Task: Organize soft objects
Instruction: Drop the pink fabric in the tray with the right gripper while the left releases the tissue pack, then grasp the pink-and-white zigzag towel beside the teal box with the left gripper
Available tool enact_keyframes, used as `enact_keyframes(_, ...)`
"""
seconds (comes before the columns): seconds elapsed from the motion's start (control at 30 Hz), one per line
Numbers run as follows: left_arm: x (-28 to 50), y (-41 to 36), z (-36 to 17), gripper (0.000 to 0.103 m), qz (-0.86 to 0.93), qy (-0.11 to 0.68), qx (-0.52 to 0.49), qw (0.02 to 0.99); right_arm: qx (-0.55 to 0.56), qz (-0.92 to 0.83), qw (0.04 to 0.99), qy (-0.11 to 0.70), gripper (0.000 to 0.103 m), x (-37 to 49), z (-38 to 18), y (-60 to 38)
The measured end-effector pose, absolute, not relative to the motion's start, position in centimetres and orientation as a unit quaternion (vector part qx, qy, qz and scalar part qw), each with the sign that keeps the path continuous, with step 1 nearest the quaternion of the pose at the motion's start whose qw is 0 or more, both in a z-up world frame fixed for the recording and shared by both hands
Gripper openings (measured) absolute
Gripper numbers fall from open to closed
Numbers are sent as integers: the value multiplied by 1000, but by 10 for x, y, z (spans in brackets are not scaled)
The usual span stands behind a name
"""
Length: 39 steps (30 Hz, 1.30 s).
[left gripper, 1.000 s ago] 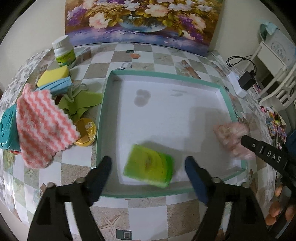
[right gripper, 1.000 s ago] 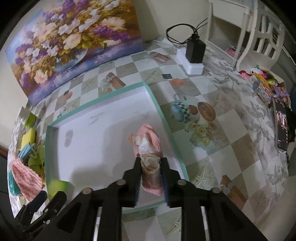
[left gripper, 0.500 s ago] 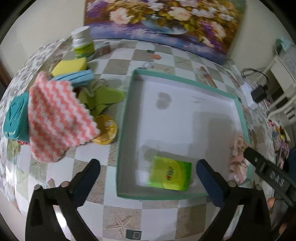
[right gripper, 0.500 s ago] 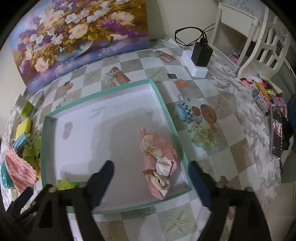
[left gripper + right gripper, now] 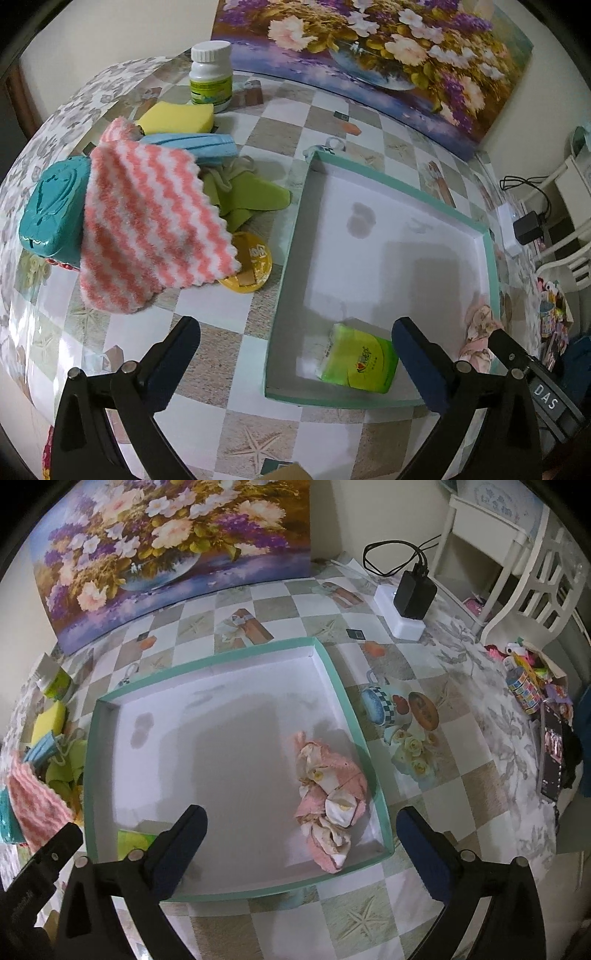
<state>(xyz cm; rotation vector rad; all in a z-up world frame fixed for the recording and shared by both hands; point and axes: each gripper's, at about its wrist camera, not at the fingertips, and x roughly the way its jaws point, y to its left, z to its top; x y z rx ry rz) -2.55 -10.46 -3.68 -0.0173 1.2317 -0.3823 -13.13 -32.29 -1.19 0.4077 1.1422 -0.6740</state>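
A teal-rimmed white tray (image 5: pixel 487 258) (image 5: pixel 343 698) lies on the tiled table. In it lie a green tissue pack (image 5: pixel 360 363) (image 5: pixel 135 843) at the near left corner and a crumpled pink cloth (image 5: pixel 330 801) (image 5: pixel 480 332) at the near right. Left of the tray lie a pink-and-white striped cloth (image 5: pixel 151 225) (image 5: pixel 35 806), a green cloth (image 5: pixel 251 195), a yellow sponge (image 5: pixel 177 118) and a blue pad (image 5: pixel 192 146). My left gripper (image 5: pixel 295 350) is open and empty over the tray's near left edge. My right gripper (image 5: pixel 301 836) is open and empty above the tray's near edge.
A teal case (image 5: pixel 51 210), a yellow round lid (image 5: pixel 251 266) and a white bottle (image 5: pixel 210 75) sit by the cloth pile. A flower painting (image 5: pixel 173 550) leans on the back wall. A charger on a white block (image 5: pixel 410 602) and a white chair (image 5: pixel 532 579) are to the right.
The right gripper opened and let the pink cloth drop into the tray, then drew back. The left gripper opened wider, left the tissue pack in the tray and shifted left.
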Motion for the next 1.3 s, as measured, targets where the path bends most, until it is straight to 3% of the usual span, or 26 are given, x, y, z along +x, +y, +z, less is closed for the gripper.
enact_keyframes(0.43, -6, -65, -22, 103, -135, 563, -60, 813, 230, -239, 804, 493, 103, -116, 4, -295)
enact_keyframes(0.9, 19, 15, -1, 103, -23, 532, -97, 841, 160, -167, 832, 504, 103, -77, 9, -212)
enact_keyframes(1.3, 36, 77, -1, 103, 14, 507, -156, 848, 175, -162, 843, 482, 103, -56, 20, -195)
